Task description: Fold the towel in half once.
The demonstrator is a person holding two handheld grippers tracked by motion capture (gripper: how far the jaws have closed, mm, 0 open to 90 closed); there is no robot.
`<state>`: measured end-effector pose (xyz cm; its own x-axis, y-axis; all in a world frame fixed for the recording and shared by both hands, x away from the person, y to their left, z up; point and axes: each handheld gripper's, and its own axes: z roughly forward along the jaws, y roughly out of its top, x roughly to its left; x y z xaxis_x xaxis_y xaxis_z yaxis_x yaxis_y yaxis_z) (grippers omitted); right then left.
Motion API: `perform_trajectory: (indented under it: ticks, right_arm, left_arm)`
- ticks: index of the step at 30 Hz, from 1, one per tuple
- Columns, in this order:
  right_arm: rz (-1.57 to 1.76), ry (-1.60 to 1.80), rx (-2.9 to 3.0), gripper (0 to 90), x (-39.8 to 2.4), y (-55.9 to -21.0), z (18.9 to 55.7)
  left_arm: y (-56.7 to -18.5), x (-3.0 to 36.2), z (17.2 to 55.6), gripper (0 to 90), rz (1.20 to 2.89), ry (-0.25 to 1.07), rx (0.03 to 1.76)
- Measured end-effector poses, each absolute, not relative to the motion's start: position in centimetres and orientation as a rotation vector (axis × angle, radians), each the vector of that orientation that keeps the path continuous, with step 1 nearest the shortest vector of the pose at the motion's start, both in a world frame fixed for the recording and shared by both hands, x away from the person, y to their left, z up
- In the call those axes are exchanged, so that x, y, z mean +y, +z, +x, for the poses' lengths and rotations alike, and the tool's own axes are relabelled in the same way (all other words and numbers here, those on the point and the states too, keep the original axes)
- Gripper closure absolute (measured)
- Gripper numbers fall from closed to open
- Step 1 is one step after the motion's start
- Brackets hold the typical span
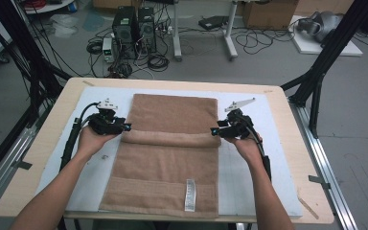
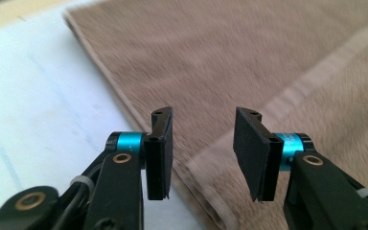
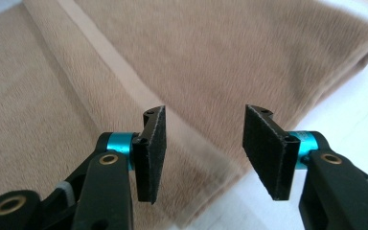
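Note:
A brown towel (image 1: 170, 158) lies flat on the white mat (image 1: 249, 163), its far part folded back toward the person so that a folded edge (image 1: 172, 139) runs across it. A white label (image 1: 189, 194) sits near its front hem. My left gripper (image 1: 124, 128) is at the left end of that edge and my right gripper (image 1: 214, 130) is at the right end. In the left gripper view the jaws (image 2: 203, 124) stand apart above the towel's corner (image 2: 211, 182) with nothing between the pads. In the right gripper view the jaws (image 3: 205, 120) are likewise apart over the towel's edge (image 3: 211, 191).
The mat covers most of a wooden table (image 1: 38, 158). Black frame posts (image 1: 326, 62) rise at both sides. On the floor beyond the table stand two computer towers (image 1: 134, 31), loose cables and a cardboard box (image 1: 268, 14).

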<state>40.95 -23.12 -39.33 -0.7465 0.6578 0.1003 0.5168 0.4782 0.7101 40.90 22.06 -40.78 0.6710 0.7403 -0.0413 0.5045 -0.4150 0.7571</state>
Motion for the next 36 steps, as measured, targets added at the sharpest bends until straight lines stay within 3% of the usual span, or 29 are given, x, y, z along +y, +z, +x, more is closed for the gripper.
perform_trajectory:
  ticks: [7, 10, 15, 17, 27, 34, 36]
  right_arm:
    - [1.050, 1.090, 2.581, 53.7, -22.8, -41.8, 40.5]
    - [1.067, 1.067, 2.607, 58.2, -22.6, -42.9, 40.5]
    - [1.037, 1.103, 2.628, 80.3, -22.4, -43.1, 40.2]
    - [1.018, 1.110, 2.642, 83.1, -22.4, -42.9, 40.1]
    - [0.908, 1.219, 2.611, 83.9, -22.7, -40.0, 38.2]
    - [0.749, 1.239, 2.654, 83.0, -22.5, -38.0, 34.2]
    - [0.717, 1.237, 2.667, 78.2, -22.6, -37.9, 33.1]
  left_arm:
    - [-43.3, 21.7, 40.5, 60.8, 2.116, 0.341, 0.984]
    - [-43.4, 21.6, 40.6, 64.9, 2.123, 0.341, 0.973]
    - [-43.3, 21.4, 40.5, 84.9, 2.141, 0.348, 0.950]
    - [-43.1, 21.4, 40.3, 86.8, 2.142, 0.358, 0.947]
    - [-40.0, 22.8, 38.2, 87.5, 2.047, 0.382, 0.897]
    - [-38.3, 23.7, 32.8, 88.3, 2.088, 0.436, 0.770]
    - [-38.4, 24.4, 31.2, 87.7, 2.074, 0.426, 0.745]
